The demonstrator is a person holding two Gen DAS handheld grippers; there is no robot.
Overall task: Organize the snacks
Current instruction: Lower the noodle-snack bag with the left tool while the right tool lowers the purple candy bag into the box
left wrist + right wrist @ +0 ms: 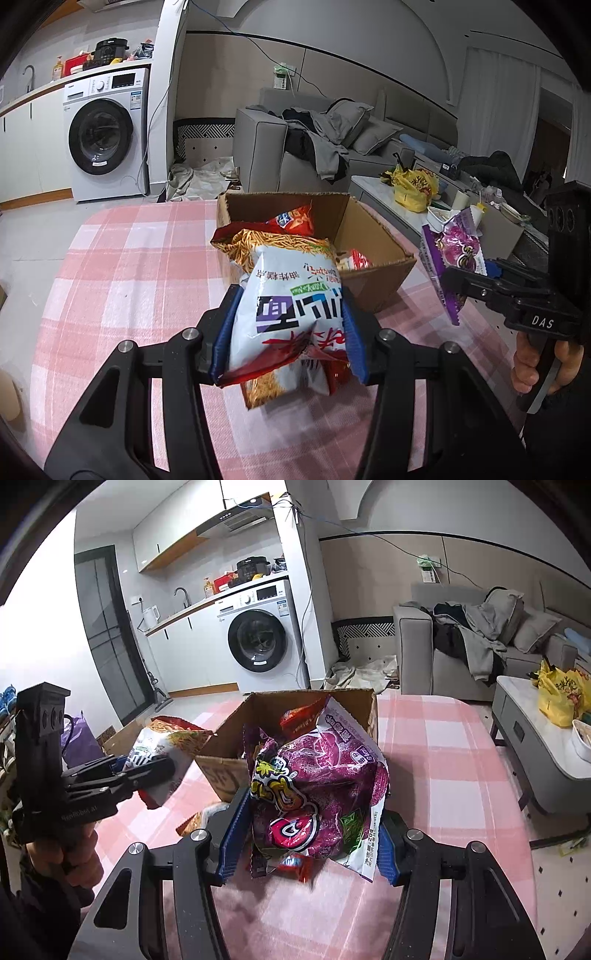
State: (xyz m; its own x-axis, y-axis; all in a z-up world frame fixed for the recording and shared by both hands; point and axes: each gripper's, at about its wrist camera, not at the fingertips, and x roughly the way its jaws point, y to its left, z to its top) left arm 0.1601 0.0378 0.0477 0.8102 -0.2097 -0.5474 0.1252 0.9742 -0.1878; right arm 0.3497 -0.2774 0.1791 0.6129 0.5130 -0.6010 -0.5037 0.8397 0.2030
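While the left gripper (286, 328) pinches a white bag of fried sticks (284, 295) between its blue pads, the right gripper (308, 834) clamps a purple snack bag (317, 786); an open cardboard box (373, 236) sits just beyond both, on the pink checked tablecloth (122, 280).

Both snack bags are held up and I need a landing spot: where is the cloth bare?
Bare pink checked tablecloth left of the cardboard box and right of it, toward the coffee table. Crowded: inside the box, and under the purple bag.
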